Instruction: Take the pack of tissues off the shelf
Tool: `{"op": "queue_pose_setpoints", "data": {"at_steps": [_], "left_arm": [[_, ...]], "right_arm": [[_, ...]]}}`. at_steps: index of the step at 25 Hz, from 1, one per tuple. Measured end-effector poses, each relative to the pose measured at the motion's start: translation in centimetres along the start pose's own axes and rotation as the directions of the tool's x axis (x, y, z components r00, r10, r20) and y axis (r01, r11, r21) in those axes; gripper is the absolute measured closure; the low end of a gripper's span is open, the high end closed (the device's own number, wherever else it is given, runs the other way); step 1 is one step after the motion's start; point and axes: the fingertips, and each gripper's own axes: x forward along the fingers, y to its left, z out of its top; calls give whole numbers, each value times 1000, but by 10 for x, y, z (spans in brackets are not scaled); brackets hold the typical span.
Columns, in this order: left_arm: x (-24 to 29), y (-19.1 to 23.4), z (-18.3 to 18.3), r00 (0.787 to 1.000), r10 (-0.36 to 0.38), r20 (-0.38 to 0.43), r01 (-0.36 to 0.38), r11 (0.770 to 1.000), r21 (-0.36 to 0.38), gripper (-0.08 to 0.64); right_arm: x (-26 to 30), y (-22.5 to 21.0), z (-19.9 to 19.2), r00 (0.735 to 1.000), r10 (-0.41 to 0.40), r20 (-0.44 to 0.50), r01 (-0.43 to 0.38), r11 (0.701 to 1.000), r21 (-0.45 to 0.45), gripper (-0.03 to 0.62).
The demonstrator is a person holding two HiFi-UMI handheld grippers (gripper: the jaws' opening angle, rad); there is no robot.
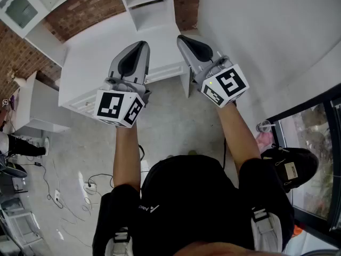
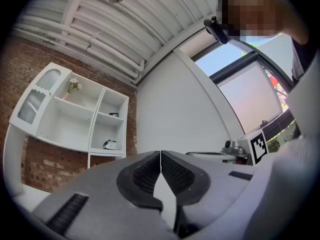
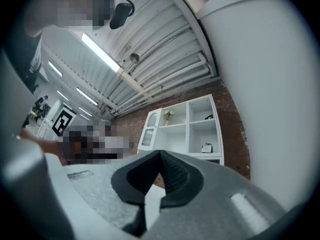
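From the head view, the grey left gripper and the grey right gripper are held out side by side over the pale speckled floor, just short of a low white cabinet. Loose black and white cables lie on the floor at the near left. I judge that a step that way could snag them.

In the left gripper view, the jaws are pressed together with nothing between them. Far off, against the red brick wall, stands the white open shelf unit. A small black-and-white pack of tissues, as I take it to be, sits in the unit's lower right compartment. A reach with the jaws closed like this would probably only push the pack deeper. The compartment also looks narrow, so a wide approach could knock its walls or the small dark object on the shelf above.

In the right gripper view, these jaws are together as well and hold nothing. The same shelf unit appears far ahead, with the pack in its lower right compartment, close to the plain white wall on the right. Overhead is a ribbed white ceiling lit by a long strip light.
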Motion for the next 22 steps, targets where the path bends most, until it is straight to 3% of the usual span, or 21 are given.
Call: {"op": "queue_pose_setpoints", "data": {"at_steps": [14, 22], "left_arm": [[35, -20, -3, 1000, 27, 11, -27, 1000, 1, 557], [60, -14, -3, 996, 90, 22, -89, 996, -28, 557]], "right_arm": [[-20, -33, 4, 1000, 23, 10, -23, 1000, 10, 591], [-25, -57, 4, 998, 57, 19, -57, 998, 9, 591]]}}
